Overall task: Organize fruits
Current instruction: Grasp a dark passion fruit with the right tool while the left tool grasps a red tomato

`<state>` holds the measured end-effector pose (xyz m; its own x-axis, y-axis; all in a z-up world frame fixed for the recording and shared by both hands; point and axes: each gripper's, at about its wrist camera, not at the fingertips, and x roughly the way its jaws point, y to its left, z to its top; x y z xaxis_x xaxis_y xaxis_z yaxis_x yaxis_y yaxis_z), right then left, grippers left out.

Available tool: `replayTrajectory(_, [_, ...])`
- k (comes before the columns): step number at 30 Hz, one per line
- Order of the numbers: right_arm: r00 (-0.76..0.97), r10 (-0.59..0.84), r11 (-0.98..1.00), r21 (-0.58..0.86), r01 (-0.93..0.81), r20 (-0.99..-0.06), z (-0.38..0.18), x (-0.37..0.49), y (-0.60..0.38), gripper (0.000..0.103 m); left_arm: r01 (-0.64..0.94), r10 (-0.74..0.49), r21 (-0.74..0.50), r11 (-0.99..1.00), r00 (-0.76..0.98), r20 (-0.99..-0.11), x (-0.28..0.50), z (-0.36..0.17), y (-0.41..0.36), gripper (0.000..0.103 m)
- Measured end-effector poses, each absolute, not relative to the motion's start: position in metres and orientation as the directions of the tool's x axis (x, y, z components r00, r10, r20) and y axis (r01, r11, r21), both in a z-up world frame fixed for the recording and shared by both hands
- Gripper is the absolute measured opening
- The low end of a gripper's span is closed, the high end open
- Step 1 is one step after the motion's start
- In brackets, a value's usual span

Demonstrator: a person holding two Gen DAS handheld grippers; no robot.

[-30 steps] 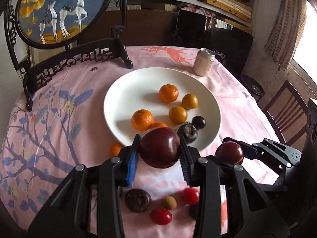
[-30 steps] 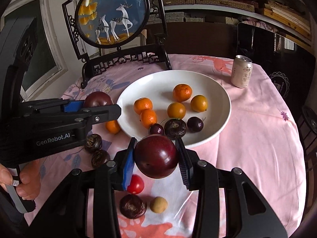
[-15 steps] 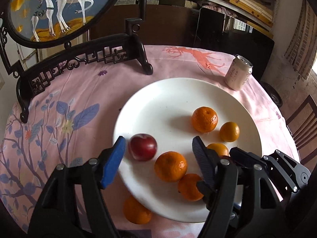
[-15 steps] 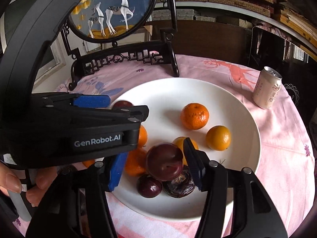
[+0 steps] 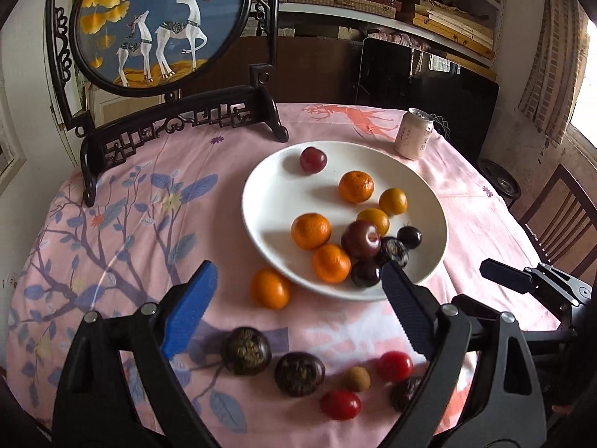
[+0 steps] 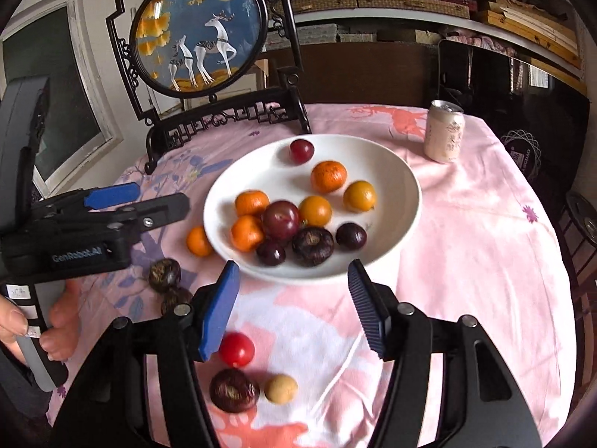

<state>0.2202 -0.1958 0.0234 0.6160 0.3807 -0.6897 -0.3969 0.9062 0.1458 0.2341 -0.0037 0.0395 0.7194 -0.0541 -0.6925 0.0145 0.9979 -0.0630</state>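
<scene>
A white plate [image 5: 268, 186] [image 6: 403, 179] holds several oranges, dark passion fruits and two red plums: one [image 5: 313, 159] [image 6: 301, 151] at the far rim, one [image 5: 361, 239] [image 6: 280, 219] among the oranges. My left gripper [image 5: 294, 317] is open and empty, above the cloth short of the plate's near rim; it also shows at the left of the right wrist view [image 6: 123, 201]. My right gripper [image 6: 293, 306] is open and empty, just short of the plate's near rim. An orange [image 5: 271, 292] [image 6: 199, 241], passion fruits [image 5: 245, 351] [image 6: 234, 389], red tomatoes [image 5: 340, 404] [image 6: 236, 348] and a tan longan [image 5: 356, 379] [image 6: 281, 389] lie on the cloth.
A framed deer picture on a black stand [image 5: 160, 26] [image 6: 201, 37] stands at the back of the round pink-clothed table [image 5: 112, 224]. A drink can [image 5: 414, 138] [image 6: 446, 130] stands behind the plate on the right. A wooden chair [image 5: 556, 209] is at the right.
Both grippers let go of their plums onto the plate and drew back toward the table's near side. Both now stand open and empty.
</scene>
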Motion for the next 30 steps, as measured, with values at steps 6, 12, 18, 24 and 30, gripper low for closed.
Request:
replayTrajectory(6, [0.574,0.383,0.906,0.173,-0.386,-0.723,0.003,0.174,-0.204,0.061,0.022,-0.042,-0.036,0.999,0.705,-0.708,0.183,0.015,0.001,0.092])
replayTrajectory(12, [0.54,0.385,0.9,0.174,-0.4,-0.749,-0.011,0.147,-0.189,0.061,-0.012,-0.03,-0.053,0.999,0.682,-0.731,0.162,-0.008,0.014,0.092])
replayTrajectory(18, [0.522,0.349,0.901,0.126,-0.415,-0.778,-0.024,0.138,-0.166,0.061,-0.014,-0.049,-0.08,0.997,0.677,-0.734,0.159,-0.017,0.027,0.092])
replayTrajectory(24, [0.509,0.305,0.909,0.086,-0.409,-0.805,-0.035,0.148,-0.148,0.061,-0.01,-0.068,-0.102,0.995,0.676,-0.734,0.161,-0.026,0.032,0.092])
replayTrajectory(30, [0.51,0.267,0.91,0.04,-0.412,-0.818,-0.043,0.165,-0.134,0.061,-0.02,-0.104,-0.155,0.988,0.653,-0.75,0.163,-0.029,0.038,0.092])
